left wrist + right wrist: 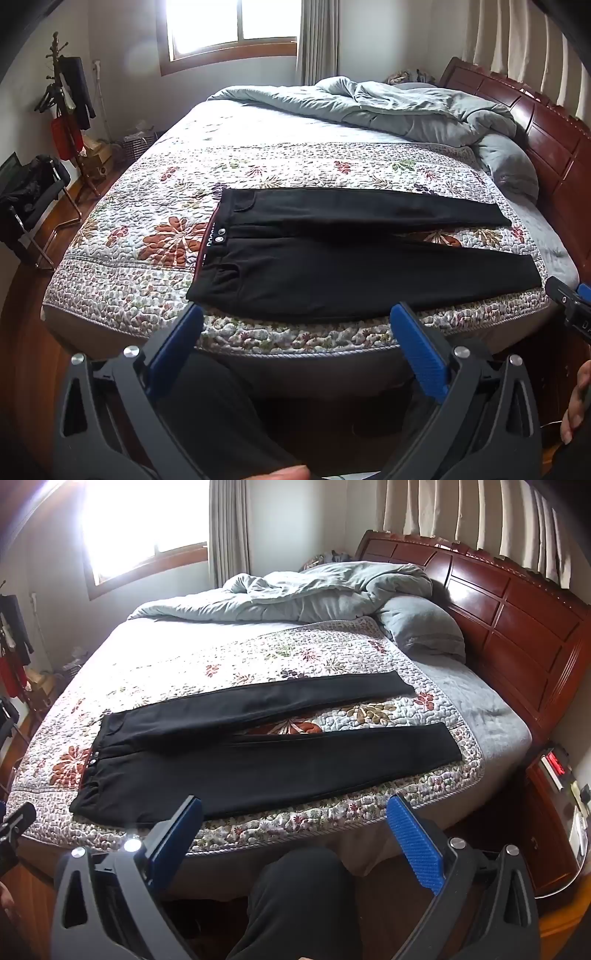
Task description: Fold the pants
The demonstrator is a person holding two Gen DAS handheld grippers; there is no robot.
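Note:
Black pants [332,258] [258,753] lie flat on the floral quilt [155,206] [177,672], waistband to the left, both legs stretched to the right and spread apart. My left gripper [295,317] hangs open in front of the bed's near edge, below the near leg, with nothing between its blue pads [417,350]. My right gripper [295,812] is open too, held before the near edge under the near leg, its blue pads [413,842] bare. Part of the right gripper [570,306] shows at the right edge of the left wrist view.
A rumpled grey duvet [388,107] [314,590] and pillow [421,627] lie at the far side by the red wooden headboard [517,620]. A nightstand [554,812] stands on the right. A coat rack [66,107] and chair [33,206] stand on the left. A person's dark-clad leg [303,897] is below.

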